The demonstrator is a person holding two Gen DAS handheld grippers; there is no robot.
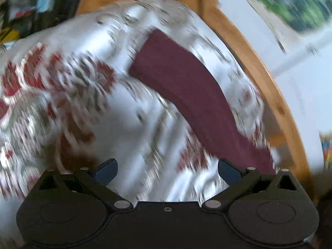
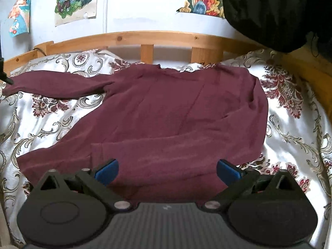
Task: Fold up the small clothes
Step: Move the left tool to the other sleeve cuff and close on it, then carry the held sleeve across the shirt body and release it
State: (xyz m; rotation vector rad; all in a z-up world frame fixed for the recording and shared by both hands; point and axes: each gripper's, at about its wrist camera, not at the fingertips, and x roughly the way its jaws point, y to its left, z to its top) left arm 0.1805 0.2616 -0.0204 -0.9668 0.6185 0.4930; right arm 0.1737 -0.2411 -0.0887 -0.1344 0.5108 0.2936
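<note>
With the maroon top point(image 2: 166, 112) flat on the bed point(image 2: 290, 132), one sleeve point(image 1: 186, 91) outstretched, both hand-held grippers, left point(image 1: 167, 171) and right point(image 2: 167, 171), gape empty; best pinch that cuff and fold it across the body.

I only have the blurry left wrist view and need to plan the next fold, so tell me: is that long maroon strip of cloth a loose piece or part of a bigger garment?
Observer: It is a sleeve of a maroon long-sleeved top lying spread on the floral white bedspread.
Operator: Is the other sleeve stretched out too?
Observer: No, it is folded across the lower body.
Operator: Is the right gripper holding anything?
Observer: No. The right gripper is open above the top's lower part, nothing between its blue pads.
Operator: Anything near the bed's far corner?
Observer: A black fabric bundle hangs over the wooden bed rail.
</note>
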